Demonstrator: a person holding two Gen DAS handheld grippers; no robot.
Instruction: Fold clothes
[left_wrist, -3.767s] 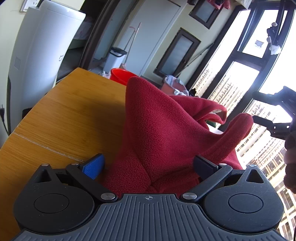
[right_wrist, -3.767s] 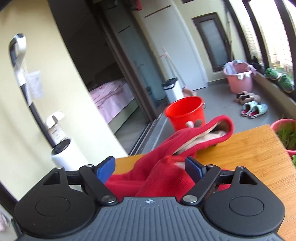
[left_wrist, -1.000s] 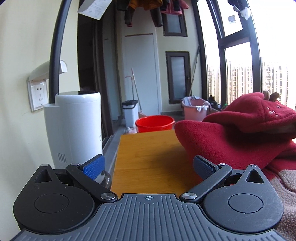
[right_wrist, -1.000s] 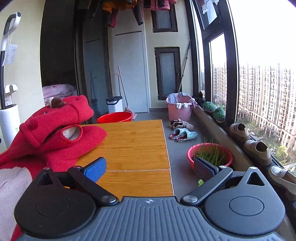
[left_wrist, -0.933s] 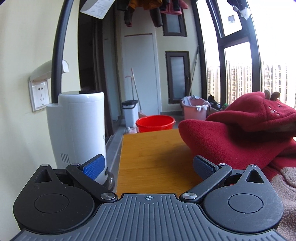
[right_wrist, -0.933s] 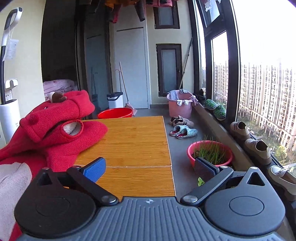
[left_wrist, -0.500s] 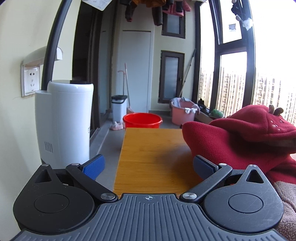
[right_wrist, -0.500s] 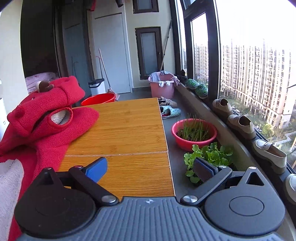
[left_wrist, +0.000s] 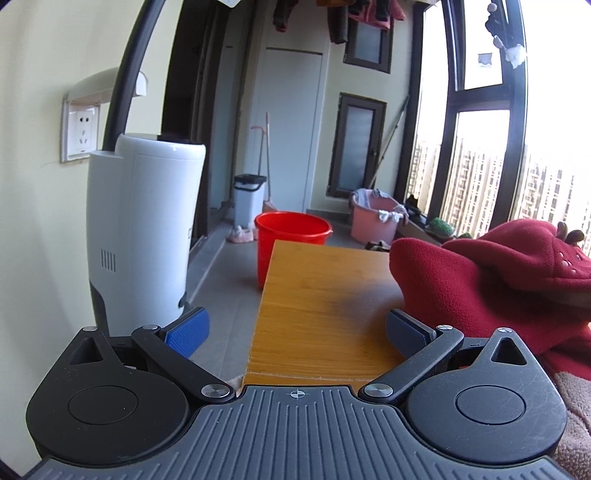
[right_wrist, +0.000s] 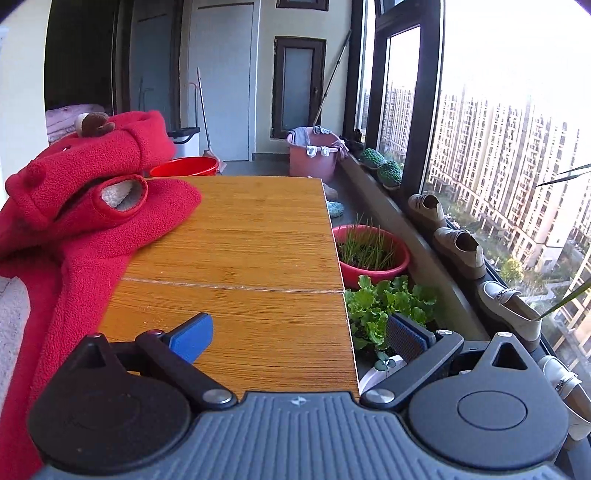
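Left wrist view: the left gripper gapes empty over the table's left edge. The right gripper, likewise spread and empty, straddles its right edge, red fleece garment lying between.

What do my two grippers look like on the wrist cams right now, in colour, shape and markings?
Both match. The left gripper and the right gripper each have a ribbed dark grey body with a small crosshair mark, two round black housings with triangular cut-outs, black link arms on silver pivots, and blue ribbed finger pads. No cables, hands or sleeves are in view.
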